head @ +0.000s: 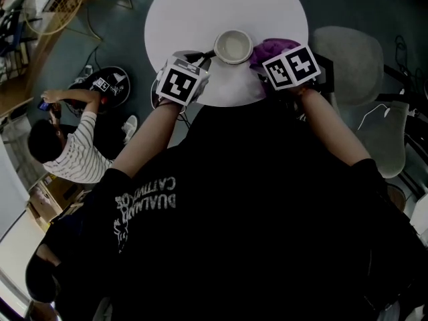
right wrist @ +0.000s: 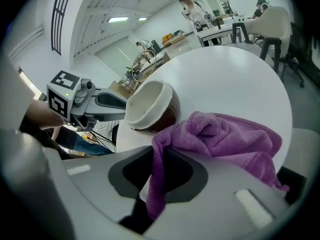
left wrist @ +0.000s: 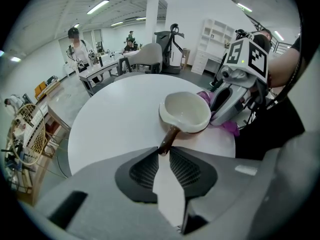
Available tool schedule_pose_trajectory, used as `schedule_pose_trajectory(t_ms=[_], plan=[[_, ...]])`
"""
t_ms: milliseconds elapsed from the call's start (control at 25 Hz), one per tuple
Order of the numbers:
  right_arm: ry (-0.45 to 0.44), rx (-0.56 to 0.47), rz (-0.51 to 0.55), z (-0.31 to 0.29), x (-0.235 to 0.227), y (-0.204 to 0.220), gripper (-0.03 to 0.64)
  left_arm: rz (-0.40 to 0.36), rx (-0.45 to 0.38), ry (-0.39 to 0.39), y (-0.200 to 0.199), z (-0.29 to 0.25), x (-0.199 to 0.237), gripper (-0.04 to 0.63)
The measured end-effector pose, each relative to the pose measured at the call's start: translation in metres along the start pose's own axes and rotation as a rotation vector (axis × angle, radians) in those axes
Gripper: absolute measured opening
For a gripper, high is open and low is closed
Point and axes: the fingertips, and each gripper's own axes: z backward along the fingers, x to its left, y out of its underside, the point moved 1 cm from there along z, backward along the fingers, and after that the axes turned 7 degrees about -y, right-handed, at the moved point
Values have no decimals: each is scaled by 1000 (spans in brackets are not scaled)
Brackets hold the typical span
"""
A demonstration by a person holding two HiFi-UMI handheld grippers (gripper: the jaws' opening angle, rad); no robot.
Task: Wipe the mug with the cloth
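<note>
Purple cloth [right wrist: 230, 139] in right gripper [right wrist: 159, 149], perhaps touching mug [right wrist: 150, 106]; unseen overhead.

The mug [head: 233, 46] stands on the round table [head: 194, 9], purple cloth [head: 275, 47] just beside it.

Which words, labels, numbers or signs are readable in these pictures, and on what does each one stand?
Black shirt: white print in two lines, upside down, too blurred to read.
Left cube, right cube: square markers only, no letters.
Mug, cloth: no text.
</note>
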Motion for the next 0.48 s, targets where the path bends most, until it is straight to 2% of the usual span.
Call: schedule_pose_trajectory(t_ms=[480], plan=[[39,-75,-85,-15,18,7,54,-108,-16,52,11,5,-5,60]])
